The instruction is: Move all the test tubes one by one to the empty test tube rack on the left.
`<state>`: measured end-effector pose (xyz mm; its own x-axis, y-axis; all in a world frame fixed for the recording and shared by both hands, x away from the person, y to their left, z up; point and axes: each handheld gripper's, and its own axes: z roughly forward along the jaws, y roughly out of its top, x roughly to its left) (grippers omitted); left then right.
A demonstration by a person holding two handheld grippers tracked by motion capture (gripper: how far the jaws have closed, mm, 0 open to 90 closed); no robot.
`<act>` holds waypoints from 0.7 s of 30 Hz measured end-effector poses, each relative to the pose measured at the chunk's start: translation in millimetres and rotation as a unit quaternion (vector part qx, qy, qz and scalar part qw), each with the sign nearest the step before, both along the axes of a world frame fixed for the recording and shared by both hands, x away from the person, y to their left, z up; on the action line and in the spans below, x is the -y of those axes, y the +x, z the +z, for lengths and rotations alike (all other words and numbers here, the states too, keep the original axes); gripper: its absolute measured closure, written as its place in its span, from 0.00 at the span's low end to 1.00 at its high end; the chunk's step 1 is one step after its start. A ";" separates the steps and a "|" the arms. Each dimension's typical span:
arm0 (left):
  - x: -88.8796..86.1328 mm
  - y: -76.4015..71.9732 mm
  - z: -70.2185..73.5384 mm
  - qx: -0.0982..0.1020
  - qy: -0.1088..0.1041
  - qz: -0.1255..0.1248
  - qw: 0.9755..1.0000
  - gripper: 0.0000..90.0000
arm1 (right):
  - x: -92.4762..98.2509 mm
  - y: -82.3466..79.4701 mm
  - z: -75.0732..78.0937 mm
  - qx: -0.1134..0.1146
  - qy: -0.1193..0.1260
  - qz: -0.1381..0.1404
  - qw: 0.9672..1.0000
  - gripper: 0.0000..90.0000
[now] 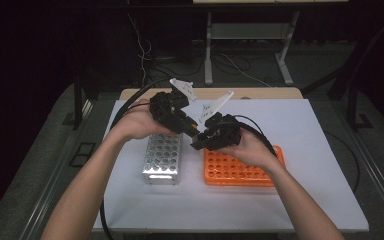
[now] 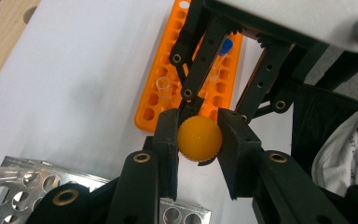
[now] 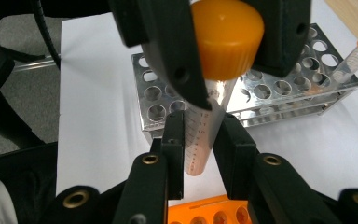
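Orange plastic showed at the centre of both gripper views: the screw cap [image 2: 199,138] of a clear graduated tube [image 3: 204,135] held up in the air between the two hands, above the gap between the two racks. In the left gripper view, the left gripper [image 2: 199,144] had its fingers [image 2: 168,140] pressed on either side of the cap. In the right gripper view, the right gripper [image 3: 203,140] had its fingers [image 3: 175,140] clamped on the tube's body below the cap, with the left gripper's jaws reaching in from twelve o'clock over the cap.

From the high view the left gripper [image 1: 194,129] and right gripper [image 1: 198,141] met tip to tip near the middle of the white desk [image 1: 290,130], the left hand [image 1: 137,122] coming in from nine o'clock and the right hand [image 1: 252,147] from four o'clock.

Beneath the left hand stood a metal rack [image 1: 161,160]; in the right gripper view it carried another capped tube [image 3: 356,56] leaning at two o'clock. An orange rack [image 1: 235,172] lay just to the right of the metal one, partly under the right hand. In the left gripper view it held an open clear tube [image 2: 163,88] and a blue-capped tube [image 2: 223,49] toward twelve o'clock.
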<state>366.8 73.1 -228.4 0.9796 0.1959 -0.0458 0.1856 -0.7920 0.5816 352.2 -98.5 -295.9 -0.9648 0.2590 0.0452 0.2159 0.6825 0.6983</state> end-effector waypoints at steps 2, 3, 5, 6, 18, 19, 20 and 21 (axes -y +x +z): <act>-1.4 1.1 1.2 0.004 -0.003 0.007 1.000 0.76 | 3.0 1.2 1.0 -0.001 0.007 -0.006 1.000 0.78; -2.6 2.2 2.0 0.005 -0.001 0.009 1.000 0.76 | 5.1 1.4 2.2 -0.001 0.010 -0.008 1.000 0.76; -4.7 4.3 3.1 0.007 -0.002 0.017 1.000 0.76 | 10.2 1.9 5.1 0.002 0.013 -0.016 1.000 0.74; -6.1 5.5 3.8 0.007 -0.002 0.022 1.000 0.76 | 13.6 2.5 6.7 0.004 0.016 -0.021 1.000 0.73; -22.2 32.7 6.4 0.019 -0.003 0.076 0.997 0.76 | 69.2 5.5 23.7 0.013 0.061 -0.100 0.993 0.47; -22.8 35.2 6.4 0.020 0.000 0.079 0.997 0.76 | 72.9 5.5 23.9 0.015 0.062 -0.104 0.993 0.45; -23.3 37.7 6.8 0.020 0.002 0.082 0.996 0.76 | 76.4 5.2 24.1 0.017 0.063 -0.110 0.992 0.44; -23.6 40.1 7.2 0.020 0.000 0.085 0.996 0.76 | 79.7 4.9 24.3 0.017 0.066 -0.115 0.991 0.42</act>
<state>406.9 96.8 -221.1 0.9331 0.3595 -0.0070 0.2938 -0.7512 0.5910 357.2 -178.3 -271.6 -0.8827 0.4658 0.0619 0.3296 0.5198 0.7881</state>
